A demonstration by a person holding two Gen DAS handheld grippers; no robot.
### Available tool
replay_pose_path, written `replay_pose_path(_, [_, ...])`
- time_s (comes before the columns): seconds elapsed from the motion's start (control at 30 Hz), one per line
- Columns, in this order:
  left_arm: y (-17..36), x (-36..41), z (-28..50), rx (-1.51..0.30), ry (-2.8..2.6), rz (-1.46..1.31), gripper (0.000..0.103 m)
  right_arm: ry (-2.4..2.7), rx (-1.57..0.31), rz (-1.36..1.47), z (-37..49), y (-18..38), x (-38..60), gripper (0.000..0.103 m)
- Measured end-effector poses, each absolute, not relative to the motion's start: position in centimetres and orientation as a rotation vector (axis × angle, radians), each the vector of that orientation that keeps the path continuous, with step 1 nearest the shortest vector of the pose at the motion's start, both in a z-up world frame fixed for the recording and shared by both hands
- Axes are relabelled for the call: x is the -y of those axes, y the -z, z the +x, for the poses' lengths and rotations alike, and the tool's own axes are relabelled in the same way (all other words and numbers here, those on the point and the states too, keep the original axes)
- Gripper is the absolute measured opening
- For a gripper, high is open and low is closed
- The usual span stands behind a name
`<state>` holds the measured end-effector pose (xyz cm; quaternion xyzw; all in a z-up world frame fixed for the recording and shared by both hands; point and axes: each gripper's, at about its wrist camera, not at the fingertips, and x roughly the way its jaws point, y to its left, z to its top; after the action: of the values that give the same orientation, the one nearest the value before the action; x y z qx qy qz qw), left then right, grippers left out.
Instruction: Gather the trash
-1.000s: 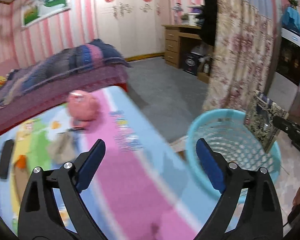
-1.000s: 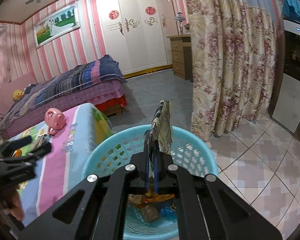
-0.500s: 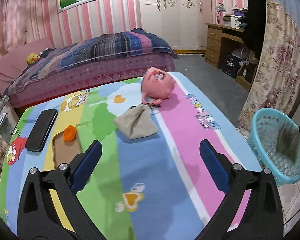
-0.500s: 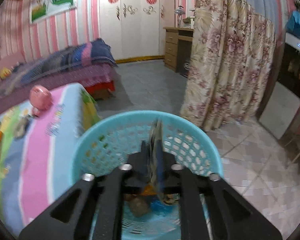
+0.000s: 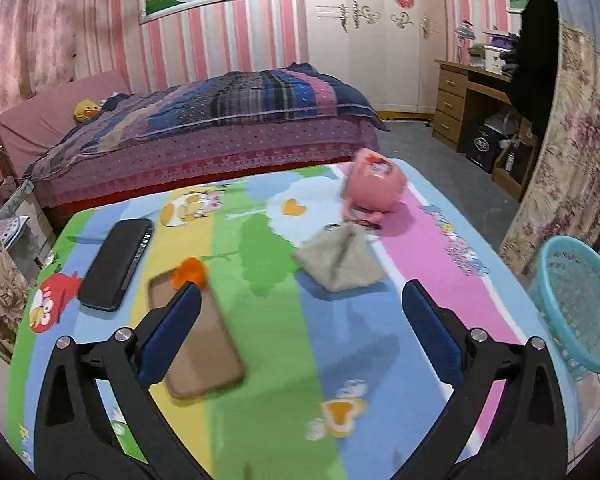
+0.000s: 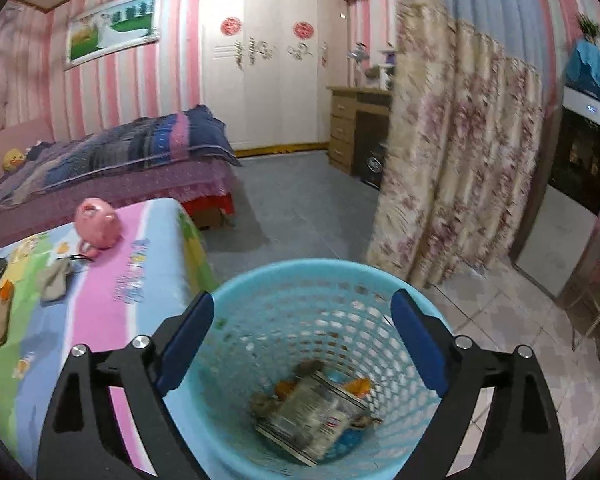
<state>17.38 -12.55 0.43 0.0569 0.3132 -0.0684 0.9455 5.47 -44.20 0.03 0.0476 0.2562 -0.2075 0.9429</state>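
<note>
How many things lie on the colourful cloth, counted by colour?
Black: 1, phone
Brown: 1, phone case
Orange: 1, small scrap
Grey: 1, pouch
Pink: 1, piggy bank
Total: 5

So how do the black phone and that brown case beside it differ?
The phone is black and glossy; the case is matte tan-brown. The phone lies farther from the camera, near the table's left edge; the case lies nearer, partly behind the left gripper. An orange scrap sits at the case's top end; nothing sits on the phone. Both lie flat on the cartoon tablecloth.
</note>
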Motion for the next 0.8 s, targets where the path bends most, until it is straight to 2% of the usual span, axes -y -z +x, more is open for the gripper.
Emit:
replay_pose_path(0.63, [4.7, -0.9, 24.1, -0.766, -0.019, -0.074, 0.097, 0.116, -0.563, 0.056, 13.9, 2.4, 30.8, 0.091])
replay_pose_path(0.8, [6.1, -1.3, 26.0, -0.815, 0.005, -0.124, 0.090, 0.119, -0.605, 0.046, 15.4, 4.0, 29.9, 0.091])
